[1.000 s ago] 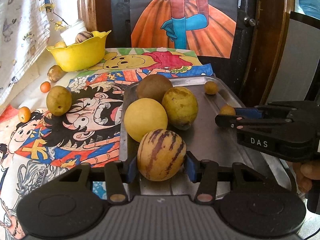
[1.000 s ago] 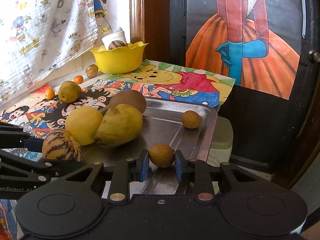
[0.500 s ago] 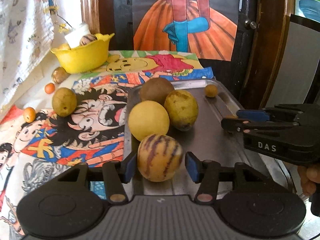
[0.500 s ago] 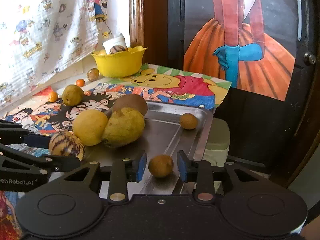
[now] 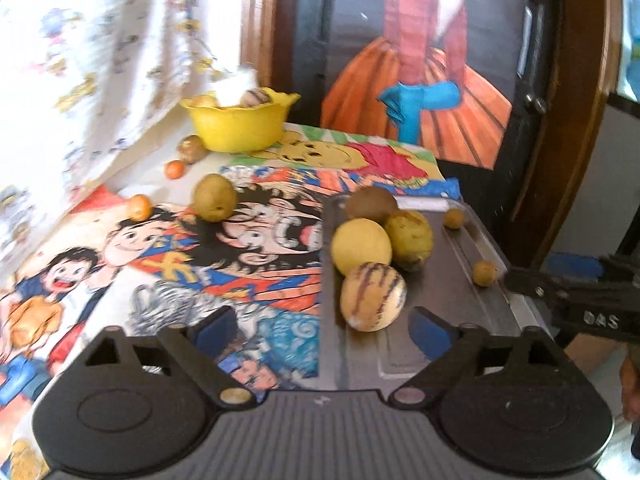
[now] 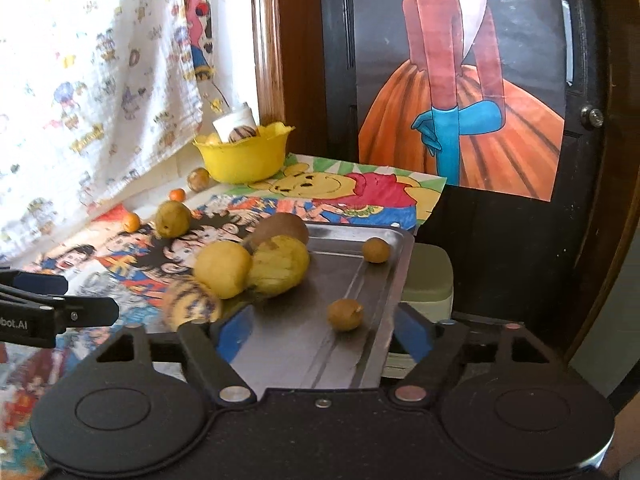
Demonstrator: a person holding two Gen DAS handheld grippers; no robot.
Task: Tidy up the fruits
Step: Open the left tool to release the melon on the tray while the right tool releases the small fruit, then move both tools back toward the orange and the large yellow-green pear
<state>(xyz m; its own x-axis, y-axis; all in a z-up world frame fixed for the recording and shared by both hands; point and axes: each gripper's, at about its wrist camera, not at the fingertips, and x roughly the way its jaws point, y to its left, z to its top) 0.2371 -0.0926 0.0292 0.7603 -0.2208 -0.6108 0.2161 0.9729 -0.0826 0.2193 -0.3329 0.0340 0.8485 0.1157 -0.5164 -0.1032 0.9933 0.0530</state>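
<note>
gaping wide, the left claw (image 5: 320,330) and right claw (image 6: 322,334) hold nothing. just past them the striped fruit (image 5: 373,297) and a small brown fruit (image 6: 345,314) rest on the metal tray (image 6: 296,344) with four others. roughly half seems sorted: several fruits (image 5: 214,197) wait on the desk (image 5: 120,264) before the yellow bowl (image 5: 240,124). "das" marks the right claw.

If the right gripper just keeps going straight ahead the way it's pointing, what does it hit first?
Probably the small brown fruit lying on the metal tray, just beyond the open right gripper and slightly right of its centre line. Depth is hard to judge in this fisheye view.
</note>
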